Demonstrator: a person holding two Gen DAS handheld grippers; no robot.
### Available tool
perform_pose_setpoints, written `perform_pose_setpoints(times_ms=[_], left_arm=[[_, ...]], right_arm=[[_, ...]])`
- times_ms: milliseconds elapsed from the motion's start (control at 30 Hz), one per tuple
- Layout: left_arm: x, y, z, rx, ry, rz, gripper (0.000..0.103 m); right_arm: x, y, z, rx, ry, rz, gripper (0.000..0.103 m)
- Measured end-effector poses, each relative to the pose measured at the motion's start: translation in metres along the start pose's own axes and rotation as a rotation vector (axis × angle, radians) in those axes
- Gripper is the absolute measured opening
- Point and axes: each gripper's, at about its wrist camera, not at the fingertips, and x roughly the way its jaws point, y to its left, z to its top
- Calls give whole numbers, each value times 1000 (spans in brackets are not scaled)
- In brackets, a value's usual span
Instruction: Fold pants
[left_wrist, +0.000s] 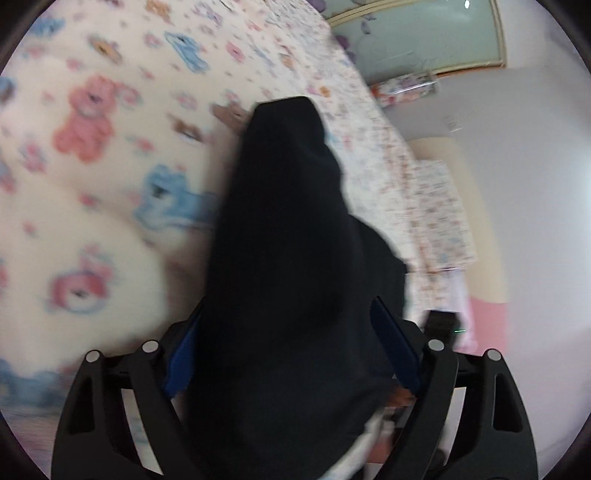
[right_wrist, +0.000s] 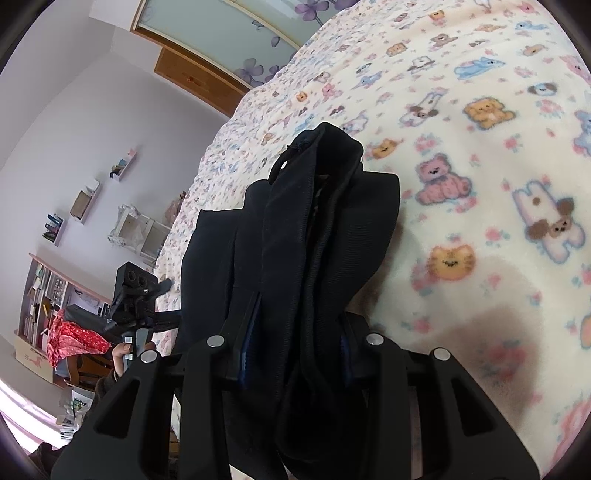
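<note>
Left wrist cam is pretty smeared, but I can see the dark navy pants (left_wrist: 288, 240) running straight up the middle of the view from 6 o'clock toward 12, draped between the fingers of my left tool (left_wrist: 291, 354). The blue pads (left_wrist: 397, 350) stand wide on either side of the cloth. I honestly can't tell whether they're pressing on the fabric or whether it's just lying between them, so no call on that one.

Right cam is sharp. My right tool (right_wrist: 295, 343) has its pads drawn in against a thick bundle of the pants (right_wrist: 317, 229), several layers bunched together, and it's clamped on it. The folded edge of the bundle sticks up toward 12 o'clock, with a little drawstring loop (right_wrist: 279, 166) at about 11.

Under everything is the bed with a cream fleece blanket (right_wrist: 480, 184) covered in teddy bears, cats and puppies; it fills the view from 12 round to 5 o'clock. Over at 8 o'clock in the right cam I can see the other tool with a hand (right_wrist: 123, 356) around its handle, a red spotted cloth (right_wrist: 74, 341) behind it, and wall shelves (right_wrist: 88, 201) at 9.
</note>
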Motion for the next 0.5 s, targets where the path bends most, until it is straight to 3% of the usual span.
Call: perform_pose_setpoints(times_ms=[100,167,267,300,400,500], left_arm=[[-2,3,-2,-28,-15,-94,84],[-1,5,-5,-43,-25,-101,81],[2,10,-6,-67,-33,-54,64],[3,10,-5,-70,-32,-30,53],[6,10,-4,-89,-46,20,42],[4,-5,-9,-36,-74,77,26]], right_arm=[[1,-6,-1,17,-7,12,37],[1,-9,-2,23,-9,15,37],[2,-11,-2,33,-9,5,39],[3,-12,-1,42,-9,-5,40],[4,-8,-2,41,-26,-23,40],[-2,-2,-7,6,-61,-10,37]])
